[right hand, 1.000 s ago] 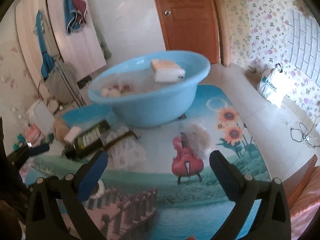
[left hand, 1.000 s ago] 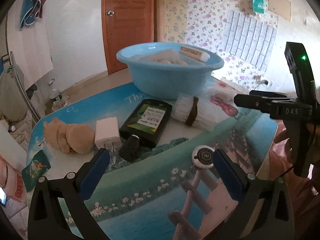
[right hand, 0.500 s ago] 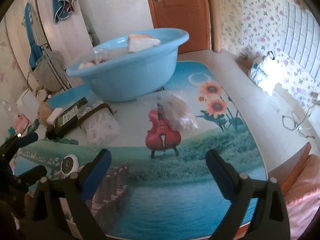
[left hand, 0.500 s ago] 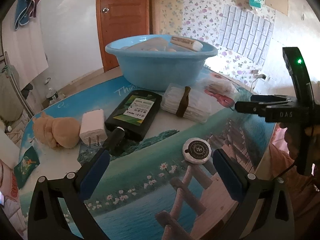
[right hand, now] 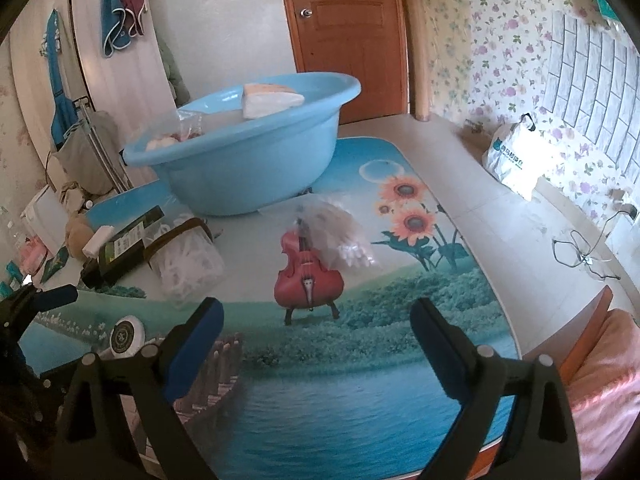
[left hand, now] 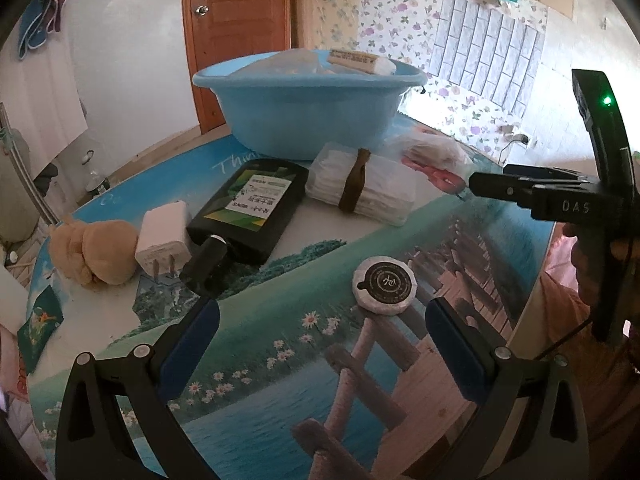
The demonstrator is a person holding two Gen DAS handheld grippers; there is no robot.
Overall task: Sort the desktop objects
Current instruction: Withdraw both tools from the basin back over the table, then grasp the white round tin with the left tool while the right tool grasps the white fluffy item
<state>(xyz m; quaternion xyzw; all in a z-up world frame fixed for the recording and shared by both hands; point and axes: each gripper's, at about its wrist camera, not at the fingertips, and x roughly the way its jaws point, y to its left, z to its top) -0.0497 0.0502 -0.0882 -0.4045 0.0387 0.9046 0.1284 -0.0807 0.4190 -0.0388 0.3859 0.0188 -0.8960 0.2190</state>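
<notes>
Left wrist view shows your left gripper (left hand: 320, 320) wide apart with nothing between its blue pads, and it has drawn nearer to the round white puck (left hand: 385, 285), which a second ago sat further ahead and now lies just in front of the right-hand finger. The blue basin (left hand: 304, 120) at the far side of the table (left hand: 248, 400) already holds a few items, so I judge the sorting partly done; the dark bottle (left hand: 248, 210), the white charger (left hand: 164, 236), the banded bundle (left hand: 360, 190) and the tan plush toy (left hand: 94, 252) still lie on the tabletop outside it. Your right gripper (right hand: 316, 344) hangs over bare tabletop, its jaws closing slightly yet holding nothing, and the clear bag of swabs (right hand: 336, 236) now lies closer ahead of it than before. That suggests each hand is lining up its next pick: the puck for the left, the bag for the right.
</notes>
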